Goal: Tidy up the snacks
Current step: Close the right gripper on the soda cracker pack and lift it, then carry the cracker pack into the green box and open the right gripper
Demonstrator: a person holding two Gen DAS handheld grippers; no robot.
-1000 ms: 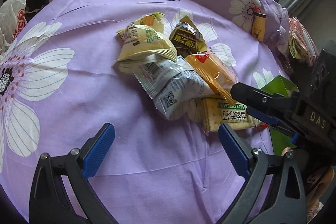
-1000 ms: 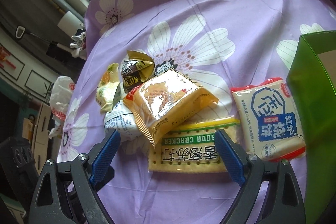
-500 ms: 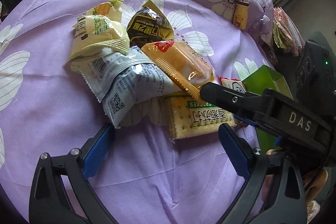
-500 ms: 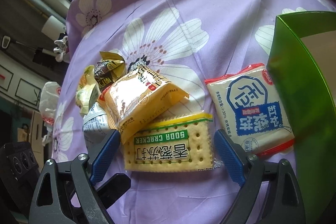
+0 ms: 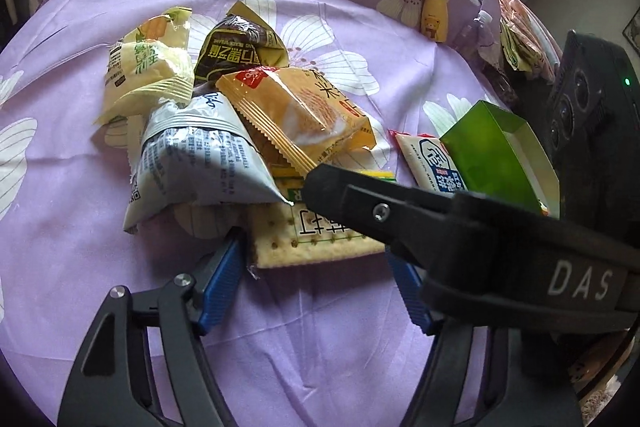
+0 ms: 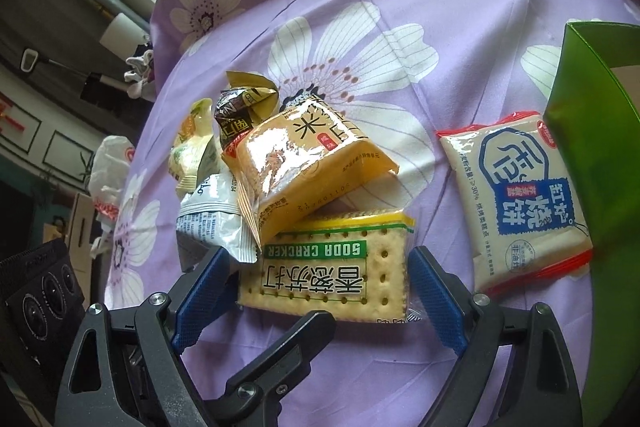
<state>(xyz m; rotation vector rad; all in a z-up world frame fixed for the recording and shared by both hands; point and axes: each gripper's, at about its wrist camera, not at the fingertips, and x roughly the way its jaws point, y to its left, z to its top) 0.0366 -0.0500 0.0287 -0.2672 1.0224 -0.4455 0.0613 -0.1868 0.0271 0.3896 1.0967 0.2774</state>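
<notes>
A heap of snack packets lies on a purple flowered cloth. A soda cracker pack lies at the front, partly under an orange rice-cracker packet. My right gripper is open with its blue pads on either side of the cracker pack. My left gripper is open too, just before the same pack; the right gripper's arm crosses over its right finger. A white, blue and red biscuit packet lies beside a green box.
Behind the orange packet lie a silver-white packet, a pale yellow packet and a dark brown packet. A small yellow bottle stands at the cloth's far edge. A black camera unit is at the right.
Both grippers have moved forward toward the heap. The soda cracker pack now lies between the right gripper's pads, and the left gripper has come close up to it.
</notes>
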